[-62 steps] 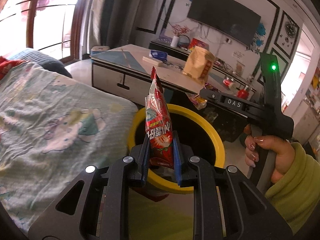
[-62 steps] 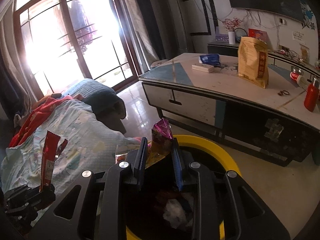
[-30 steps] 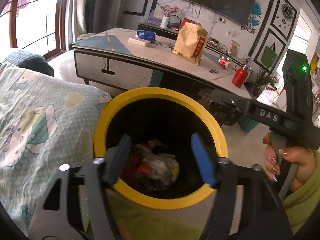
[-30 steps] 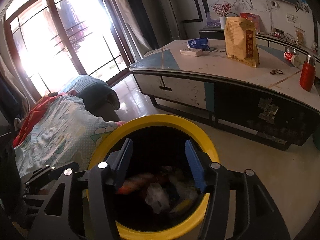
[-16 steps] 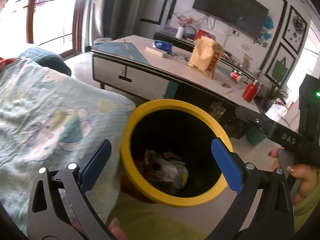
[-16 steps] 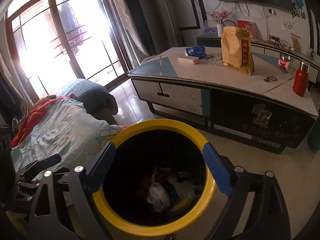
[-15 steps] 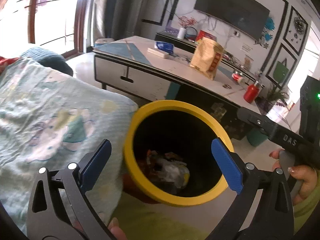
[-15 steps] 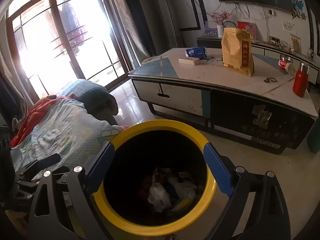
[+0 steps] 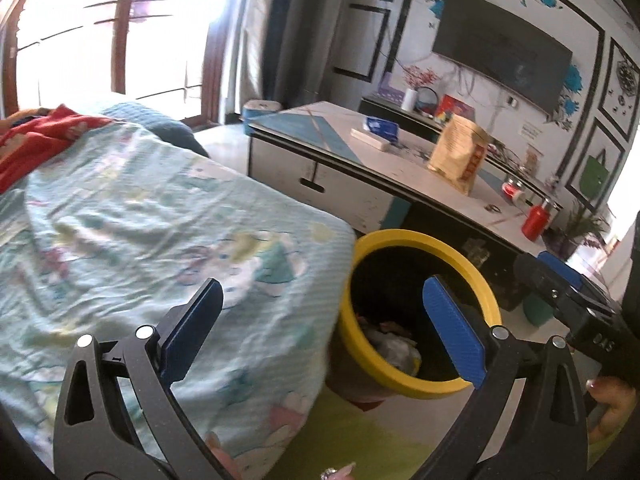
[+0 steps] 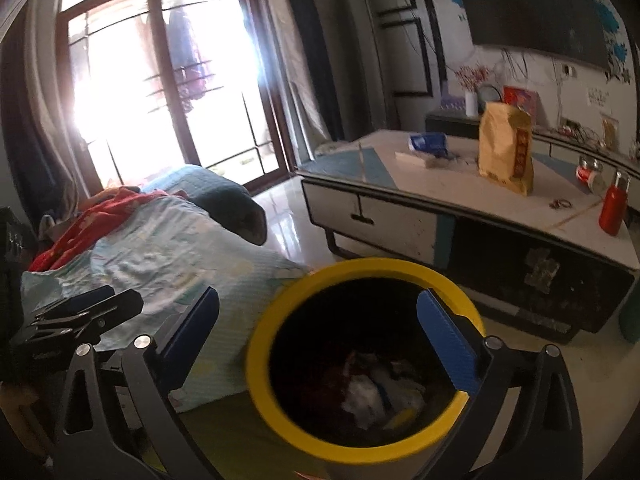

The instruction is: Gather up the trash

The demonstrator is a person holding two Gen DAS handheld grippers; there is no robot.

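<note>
A black bin with a yellow rim [image 9: 420, 236] stands on the floor beside a bed, holding crumpled wrappers [image 9: 394, 346]. My left gripper [image 9: 320, 286] is open and empty, raised back from the bin, with the rim under its right finger. In the right wrist view the bin rim [image 10: 256, 356] lies low between the blue pads, with the wrappers [image 10: 372, 392] inside. The jaws of my right gripper [image 10: 318, 294] are opening, and nothing is held between them. A hand [image 9: 608, 400] holds the right gripper's handle at the left view's right edge.
A pale green patterned blanket [image 9: 140, 220] covers the bed left of the bin, with red cloth [image 9: 36, 144] behind. A low white table [image 10: 400, 208] stands past the bin, bearing a brown paper bag [image 10: 506, 148] and a red bottle [image 10: 614, 208]. Bright glass doors [image 10: 160, 100] are at the back.
Both grippers let their wrappers fall into the bin and spread their jaws wide. Both then pulled up and back, so the bin has slid lower and to the right in both views.
</note>
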